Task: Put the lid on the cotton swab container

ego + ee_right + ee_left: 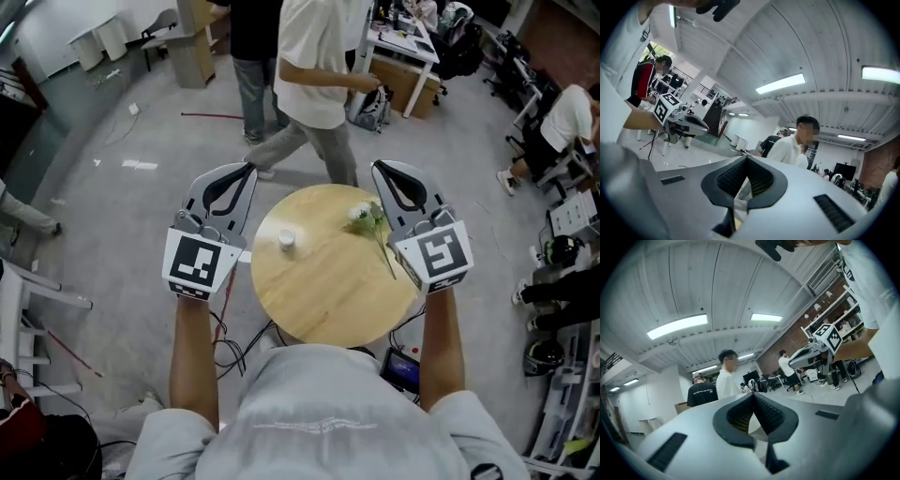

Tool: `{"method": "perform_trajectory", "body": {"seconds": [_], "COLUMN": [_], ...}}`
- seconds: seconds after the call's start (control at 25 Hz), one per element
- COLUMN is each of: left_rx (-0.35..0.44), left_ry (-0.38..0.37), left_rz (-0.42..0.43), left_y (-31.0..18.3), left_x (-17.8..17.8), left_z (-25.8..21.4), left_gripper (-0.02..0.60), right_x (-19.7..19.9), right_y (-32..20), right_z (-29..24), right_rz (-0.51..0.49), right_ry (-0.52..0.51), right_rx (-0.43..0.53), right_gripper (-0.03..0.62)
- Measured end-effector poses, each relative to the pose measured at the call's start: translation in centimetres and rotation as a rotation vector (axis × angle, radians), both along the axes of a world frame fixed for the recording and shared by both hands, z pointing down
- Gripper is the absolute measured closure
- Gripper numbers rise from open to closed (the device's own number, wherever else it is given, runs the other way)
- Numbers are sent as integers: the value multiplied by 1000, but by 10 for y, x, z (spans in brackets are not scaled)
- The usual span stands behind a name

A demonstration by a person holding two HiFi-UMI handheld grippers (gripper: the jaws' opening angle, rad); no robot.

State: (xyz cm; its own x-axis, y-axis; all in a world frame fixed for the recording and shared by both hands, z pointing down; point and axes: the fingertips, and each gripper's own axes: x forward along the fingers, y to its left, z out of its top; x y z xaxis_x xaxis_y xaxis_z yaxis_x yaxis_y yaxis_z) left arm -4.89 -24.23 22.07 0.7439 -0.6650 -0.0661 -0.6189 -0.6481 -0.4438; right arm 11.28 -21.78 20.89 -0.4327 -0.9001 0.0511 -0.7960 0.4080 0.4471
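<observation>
Jaws of left gripper [249,169] and right gripper [376,166] are pressed together, empty; the small cotton swab container [287,240] looks light, easily tipped, best pinched across its sides.

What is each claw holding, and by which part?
Nothing. The left claw and right claw are both shut and empty; the white container sits on the table.

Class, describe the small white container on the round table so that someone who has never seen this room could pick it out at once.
Find the round wooden table in the head view's middle. On its far left part stands the small white container. Unlike the white flowers on a green stem lying to its right, it is squat and round.
</observation>
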Motion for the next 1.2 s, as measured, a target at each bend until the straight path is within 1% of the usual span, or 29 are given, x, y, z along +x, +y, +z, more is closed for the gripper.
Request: {"method": "perform_trajectory", "body": {"seconds": [0.08, 0.12, 0.24, 0.36, 0.48, 0.56, 0.68, 0.76, 0.96, 1.04, 1.12, 1.2], "left_rx": [11, 17, 35, 44, 38, 34, 18, 16, 5, 1, 2, -5], "left_ry": [24, 23, 2, 2, 23, 15, 34, 20, 18, 18, 3, 16], "left_rz": [2, 5, 15, 17, 10, 10, 2, 6, 10, 13, 20, 18], "left_y": [4, 5, 4, 4, 5, 3, -1, -2, -6, -7, -9, -10], "left_x": [3, 2, -2, -6, -8, -9, -8, -7, -3, -1, 0, 1], "left_z": [-12, -14, -16, -19, -19, -14, -13, -10, -6, -2, 3, 2], "left_gripper": [565, 565, 565, 565, 563, 565, 565, 565, 565, 565, 565, 565], "right_x": [-4, -6, -9, -11, -15, -13, -9, -8, -7, -7, -6, -5], "right_y": [3, 4, 3, 1, 0, -2, -6, -8, -12, -13, -13, -15], "right_z": [-10, -12, -10, -5, -1, 4, 10, 10, 12, 16, 19, 18], "right_rz": [-21, -28, -24, -19, -22, -15, -2, -3, -11, -10, -9, -4], "right_ry": [10, 15, 13, 29, 34, 31, 28, 24, 3, 7, 10, 13], "right_rx": [34, 44, 32, 24, 23, 13, 3, 0, -15, -22, -26, -29], "right_gripper": [568, 568, 568, 568, 568, 568, 568, 568, 568, 568, 568, 568]}}
